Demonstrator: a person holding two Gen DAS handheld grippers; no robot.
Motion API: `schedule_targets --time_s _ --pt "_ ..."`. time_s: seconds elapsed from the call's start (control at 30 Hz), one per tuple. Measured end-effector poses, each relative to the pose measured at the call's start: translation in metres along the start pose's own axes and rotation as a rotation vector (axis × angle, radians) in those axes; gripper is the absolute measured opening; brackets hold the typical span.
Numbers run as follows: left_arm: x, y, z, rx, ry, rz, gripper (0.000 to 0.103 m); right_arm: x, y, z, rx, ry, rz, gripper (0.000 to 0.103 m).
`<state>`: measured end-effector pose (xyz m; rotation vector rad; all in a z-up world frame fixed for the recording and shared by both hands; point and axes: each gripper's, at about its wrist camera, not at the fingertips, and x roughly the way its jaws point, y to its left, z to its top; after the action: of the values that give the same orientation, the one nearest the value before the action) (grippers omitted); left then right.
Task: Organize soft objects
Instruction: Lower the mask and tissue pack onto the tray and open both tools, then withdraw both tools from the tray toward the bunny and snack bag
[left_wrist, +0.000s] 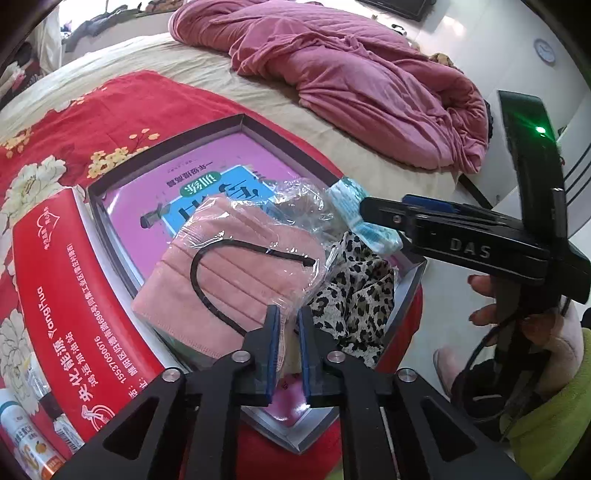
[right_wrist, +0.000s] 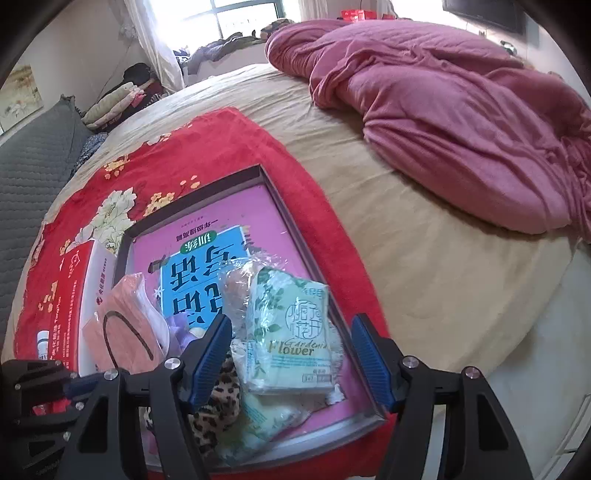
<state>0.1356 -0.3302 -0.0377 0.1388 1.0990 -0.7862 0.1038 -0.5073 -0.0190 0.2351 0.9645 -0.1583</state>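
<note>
A shallow dark-rimmed box (left_wrist: 166, 147) (right_wrist: 192, 192) lies on the bed with a pink book in it. A pink face mask (left_wrist: 221, 280) (right_wrist: 122, 332) in a clear wrapper rests on the book. My left gripper (left_wrist: 290, 321) hangs over the mask's near corner, its jaws a narrow gap apart and the wrapper's edge at the tips. A pale green tissue pack (right_wrist: 291, 332) (left_wrist: 351, 199) lies between the wide-apart pads of my open right gripper (right_wrist: 293, 343), touching neither. Leopard-print cloth (left_wrist: 354, 295) (right_wrist: 218, 398) sits beside it.
A red floral blanket (left_wrist: 74, 122) lies under the box, with a red carton (left_wrist: 66, 295) and small bottles (left_wrist: 22, 435) to its left. A crumpled pink quilt (left_wrist: 351, 74) (right_wrist: 461, 110) lies at the far side. A hand (left_wrist: 491, 295) holds the right gripper.
</note>
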Motion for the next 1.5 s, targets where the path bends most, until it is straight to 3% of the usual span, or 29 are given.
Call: schedule_targets --time_s 0.1,0.23,0.47,0.53,0.97,1.1,1.5 --pt "-0.003 0.0 0.0 0.001 -0.007 0.001 0.022 -0.012 -0.001 -0.002 -0.006 -0.016 -0.017 0.067" --pt "-0.007 0.001 -0.001 -0.005 -0.022 -0.002 0.044 -0.024 0.0 -0.006 -0.008 -0.029 -0.02 0.067" --pt "-0.024 0.0 0.002 -0.001 -0.06 -0.006 0.053 -0.038 0.005 -0.008 -0.005 -0.048 -0.033 0.067" --pt "-0.031 0.0 0.004 0.001 -0.074 -0.01 0.06 -0.045 0.006 -0.007 -0.003 -0.062 -0.03 0.068" --pt "-0.073 0.009 -0.004 -0.016 -0.143 0.013 0.064 -0.085 0.026 -0.005 -0.029 -0.123 -0.041 0.069" --pt "-0.09 0.014 -0.007 -0.02 -0.174 0.033 0.076 -0.097 0.04 -0.005 -0.044 -0.147 -0.038 0.069" --pt "-0.147 0.036 -0.027 -0.055 -0.25 0.124 0.077 -0.129 0.09 -0.006 -0.089 -0.206 0.004 0.072"
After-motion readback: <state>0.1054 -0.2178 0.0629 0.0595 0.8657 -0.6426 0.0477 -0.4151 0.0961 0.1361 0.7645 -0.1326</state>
